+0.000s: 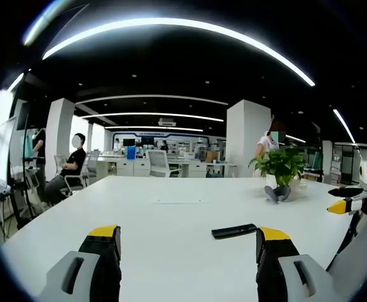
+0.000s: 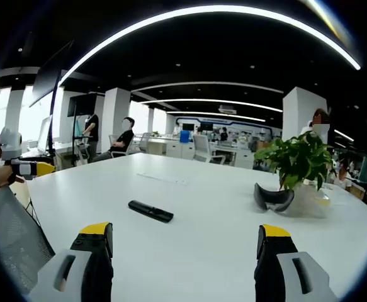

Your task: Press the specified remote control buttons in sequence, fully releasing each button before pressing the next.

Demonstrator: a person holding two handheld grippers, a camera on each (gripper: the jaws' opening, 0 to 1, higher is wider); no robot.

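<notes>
While both tongs, left [image 1: 187,242] and right [image 2: 184,238], stand apart and empty, the remote [image 1: 233,231] lies flat on the bench [image 1: 170,233], just ahead of each. It looks light, rigid and likely to skid; press squarely downward.

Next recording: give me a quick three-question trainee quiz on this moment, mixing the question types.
1. True or false: the slim black remote control lies flat on the white table, with neither gripper touching it.
2. Multiple choice: what stands near the green potted plant? A) a dark curved headset-like object B) a red mug C) a laptop
3. Fill in: in the left gripper view, the remote lies nearer that gripper's ______ jaw.

Key: 1 true; both the left gripper and the right gripper are open and clear of it. 2 A. 3 right.
</notes>
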